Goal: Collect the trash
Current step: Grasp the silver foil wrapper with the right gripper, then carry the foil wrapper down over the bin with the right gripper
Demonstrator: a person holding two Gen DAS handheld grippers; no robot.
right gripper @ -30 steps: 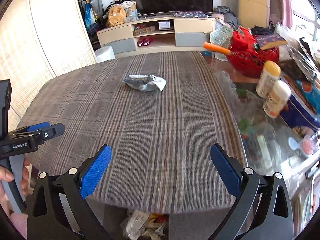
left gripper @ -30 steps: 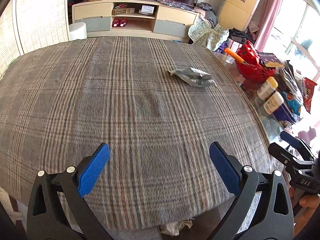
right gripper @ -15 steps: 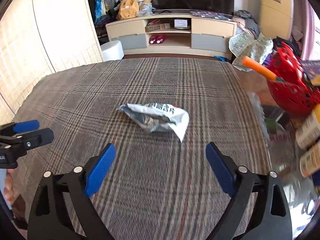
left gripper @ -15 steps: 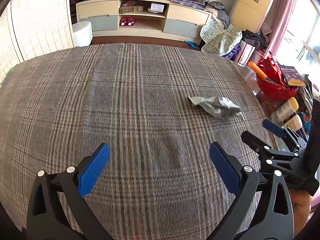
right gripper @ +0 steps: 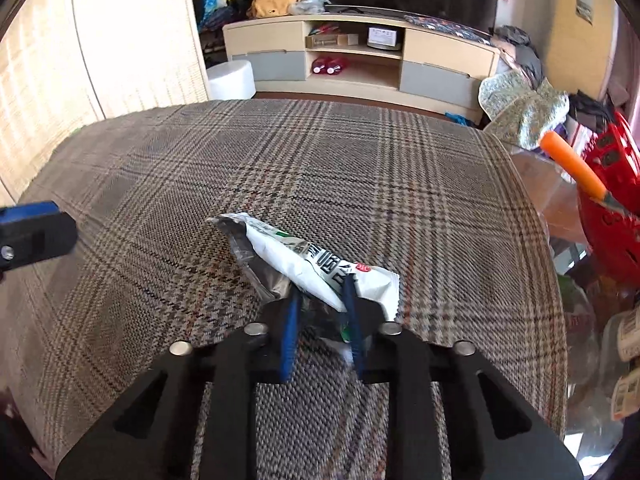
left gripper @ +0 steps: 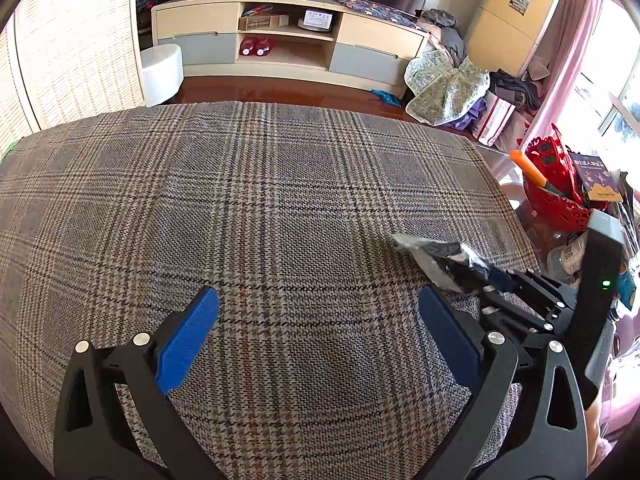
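Right gripper (right gripper: 320, 300): blue pads drawn close together, pinching the crumpled wrapper (right gripper: 316, 260) low over the plaid cloth. Left gripper (left gripper: 320, 320): jaws spread wide, nothing between them, hovering just left of the right one.

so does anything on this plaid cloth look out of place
Only the crumpled white-and-silver snack wrapper, lying as litter on the plaid tablecloth. The right gripper has its blue pads closed on the near end. The left gripper is open.
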